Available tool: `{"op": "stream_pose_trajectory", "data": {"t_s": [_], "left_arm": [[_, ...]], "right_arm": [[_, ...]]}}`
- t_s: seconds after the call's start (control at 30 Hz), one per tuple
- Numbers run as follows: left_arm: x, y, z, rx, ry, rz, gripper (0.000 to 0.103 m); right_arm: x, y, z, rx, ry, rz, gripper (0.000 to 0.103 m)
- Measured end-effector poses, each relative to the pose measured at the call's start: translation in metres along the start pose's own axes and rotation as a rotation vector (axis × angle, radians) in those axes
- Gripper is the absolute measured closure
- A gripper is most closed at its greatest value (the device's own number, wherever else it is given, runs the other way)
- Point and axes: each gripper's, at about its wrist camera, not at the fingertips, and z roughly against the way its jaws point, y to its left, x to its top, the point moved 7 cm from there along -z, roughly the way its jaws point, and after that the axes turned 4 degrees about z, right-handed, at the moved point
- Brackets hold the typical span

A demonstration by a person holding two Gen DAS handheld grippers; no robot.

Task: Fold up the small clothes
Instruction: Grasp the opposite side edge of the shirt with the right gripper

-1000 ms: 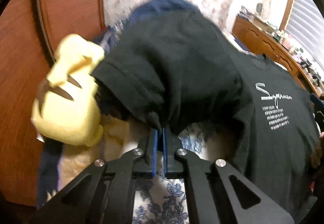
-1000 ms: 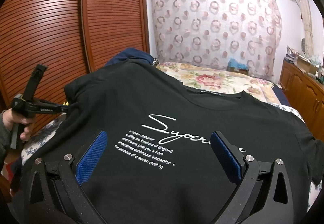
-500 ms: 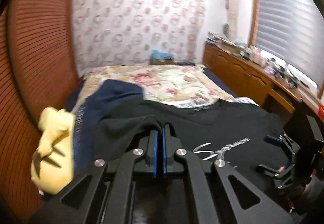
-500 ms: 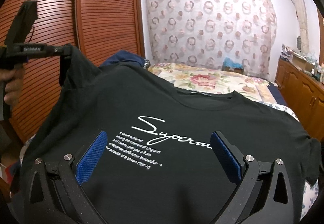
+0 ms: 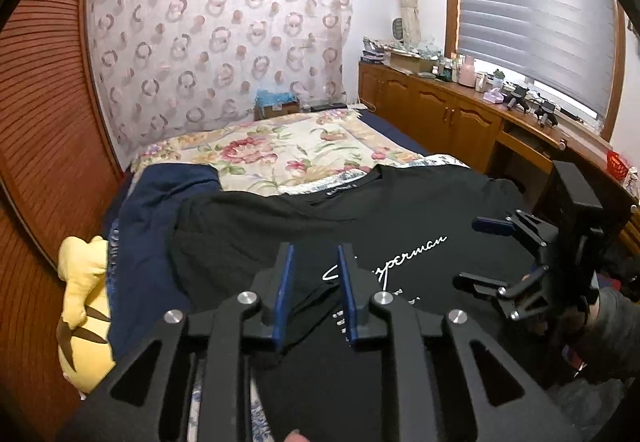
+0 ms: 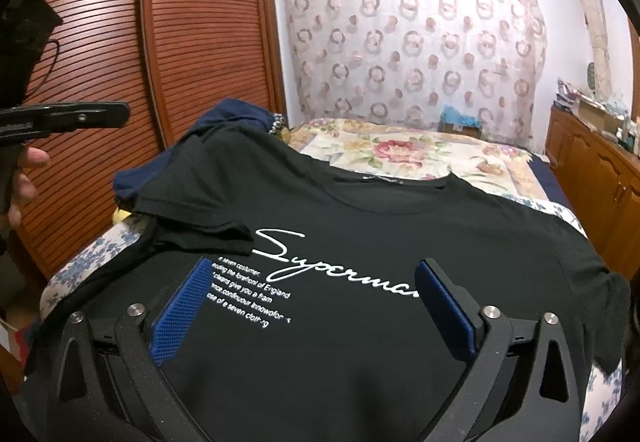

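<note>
Bedroom bed (image 5: 304, 154) carried the black T-shirt (image 6: 360, 226) spread flat, left sleeve folded onto its chest; left claw (image 5: 316, 290) was opening above it, nothing gripped, right claw (image 6: 316, 306) wide open, empty.

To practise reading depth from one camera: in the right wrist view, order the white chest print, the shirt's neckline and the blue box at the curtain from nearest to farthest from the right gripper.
1. White chest print, between the right gripper fingers.
2. Neckline, beyond, on the black T-shirt.
3. Blue box, far, below the curtain.
</note>
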Motion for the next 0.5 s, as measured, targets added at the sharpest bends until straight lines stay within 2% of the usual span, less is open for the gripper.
{"op": "stream_pose_trajectory", "data": {"t_s": [0.2,0.37,0.5], "left_arm": [[-0.013,0.033,0.016,0.050,-0.039,0.073,0.080],[-0.031,0.064,0.025,0.091,-0.056,0.126,0.079],[-0.043,0.086,0.029,0.119,-0.066,0.168,0.078]], "right_arm": [[0.015,0.024,-0.027,0.125,0.039,0.055,0.016],[0.032,0.062,-0.063,0.256,0.075,0.109,0.026],[0.041,0.096,-0.090,0.320,0.092,0.179,0.031]]}}
